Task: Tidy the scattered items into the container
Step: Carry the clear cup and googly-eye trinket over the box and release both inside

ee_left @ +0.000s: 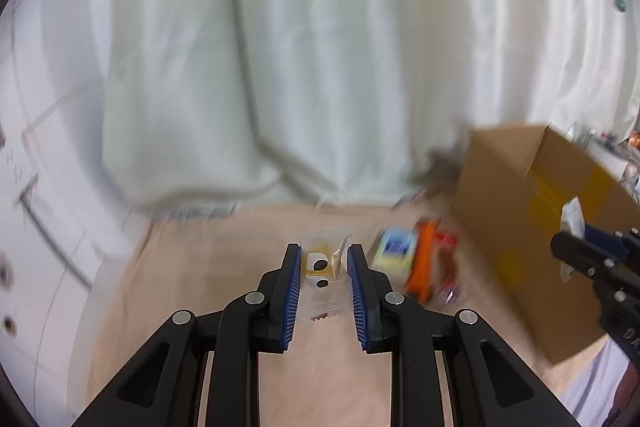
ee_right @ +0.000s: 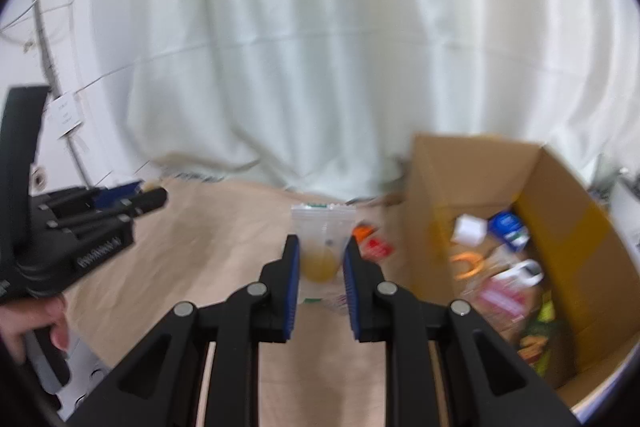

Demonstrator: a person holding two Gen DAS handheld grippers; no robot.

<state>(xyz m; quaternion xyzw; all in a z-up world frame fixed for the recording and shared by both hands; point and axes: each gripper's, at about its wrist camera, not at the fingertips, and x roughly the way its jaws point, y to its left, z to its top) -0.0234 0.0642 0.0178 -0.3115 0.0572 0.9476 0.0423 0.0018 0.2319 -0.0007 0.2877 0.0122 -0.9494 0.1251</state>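
Note:
A clear bag [ee_left: 320, 267] with a yellow and white item lies on the tan tabletop [ee_left: 224, 267]. It shows beyond my left gripper [ee_left: 323, 253], whose blue pads are drawn in to a narrow gap with nothing between them. The same bag [ee_right: 322, 251] lies past my right gripper [ee_right: 319, 245], also shut to a narrow gap and empty. A blue and yellow packet [ee_left: 394, 251], an orange item [ee_left: 422, 263] and a red wrapper [ee_left: 446, 241] lie beside the bag. The open cardboard box [ee_right: 440, 179] at the right holds several items.
A pale curtain [ee_left: 320, 47] hangs behind the table. A person's hand [ee_right: 44, 323] holds the left gripper's handle at the left of the right wrist view. The right gripper [ee_left: 592, 251] shows in front of the box [ee_left: 520, 211]. White wall [ee_left: 48, 147] at the left.

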